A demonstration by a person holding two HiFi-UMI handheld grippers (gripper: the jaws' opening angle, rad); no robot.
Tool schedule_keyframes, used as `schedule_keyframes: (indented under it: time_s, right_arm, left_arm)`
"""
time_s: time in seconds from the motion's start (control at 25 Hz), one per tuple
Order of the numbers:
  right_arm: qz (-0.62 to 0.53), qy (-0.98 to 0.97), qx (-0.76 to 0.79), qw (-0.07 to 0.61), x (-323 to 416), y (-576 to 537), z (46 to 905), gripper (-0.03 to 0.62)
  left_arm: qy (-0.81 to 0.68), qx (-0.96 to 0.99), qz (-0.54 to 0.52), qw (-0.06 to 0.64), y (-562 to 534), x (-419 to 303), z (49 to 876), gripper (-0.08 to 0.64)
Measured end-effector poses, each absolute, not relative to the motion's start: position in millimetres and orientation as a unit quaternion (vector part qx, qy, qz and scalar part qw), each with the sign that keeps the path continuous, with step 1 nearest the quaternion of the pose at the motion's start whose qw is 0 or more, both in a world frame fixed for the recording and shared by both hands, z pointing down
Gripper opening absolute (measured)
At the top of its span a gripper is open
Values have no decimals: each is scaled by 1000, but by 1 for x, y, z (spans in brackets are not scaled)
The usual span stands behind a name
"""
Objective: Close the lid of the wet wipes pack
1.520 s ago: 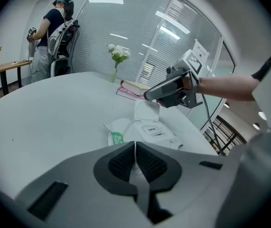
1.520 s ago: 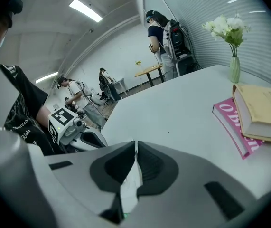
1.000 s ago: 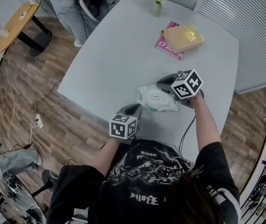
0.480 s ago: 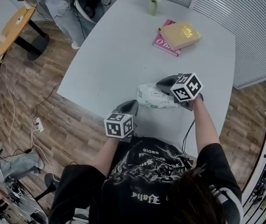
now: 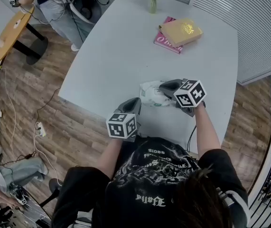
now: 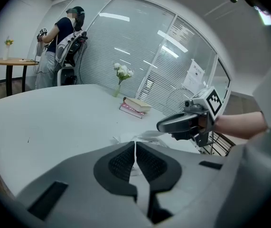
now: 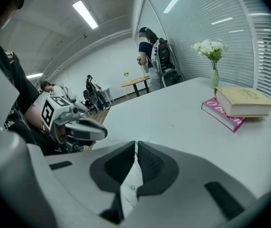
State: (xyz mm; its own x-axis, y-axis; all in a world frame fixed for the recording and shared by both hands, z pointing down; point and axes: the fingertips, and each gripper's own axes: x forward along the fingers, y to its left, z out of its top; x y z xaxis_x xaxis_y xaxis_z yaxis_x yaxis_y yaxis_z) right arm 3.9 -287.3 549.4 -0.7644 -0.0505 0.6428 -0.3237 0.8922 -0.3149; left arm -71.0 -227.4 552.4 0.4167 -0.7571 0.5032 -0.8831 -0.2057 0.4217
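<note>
Right, head view first. Your right gripper [image 5: 165, 86] has slid in from the pack's right edge. It now sits over the right half of the wet wipes pack [image 5: 149, 93], mid-frame by the near edge of the table [image 5: 126, 46]. Your left gripper [image 5: 134, 102] has come up off the pack's lower-left corner. It's just beside the pack now, not touching as far as I can see. The pack itself hasn't shifted on the table. My read is that the press on the lid is done or nearly done, with the left hand already clearing. The lid is under the right gripper, so I can't confirm it's latched.

Left gripper view: jaws pressed together, nothing between them. The pack [image 6: 144, 136] shows just above the tips at frame centre. The right gripper's nose [image 6: 163, 126] hangs over its right end.

Right gripper view: jaws almost together, only a thin slit, and they've just eased open a touch. Nothing is pinched that I can make out. White pack surface [image 7: 130, 184] shows through the slit low in the frame, so the tips are right over it. Whether they touch it or sit a hair above, I can't tell. The left gripper [image 7: 102, 133] is at middle left, clear of the pack.
</note>
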Motion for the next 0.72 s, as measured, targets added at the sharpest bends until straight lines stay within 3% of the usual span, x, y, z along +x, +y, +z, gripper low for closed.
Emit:
schedule_keyframes:
  time_s: [0.72]
  right_arm:
    - [190,-911,140,338,8,-262,575,20]
  left_arm:
    - [-539,767,63,343,-228,-60,546,11]
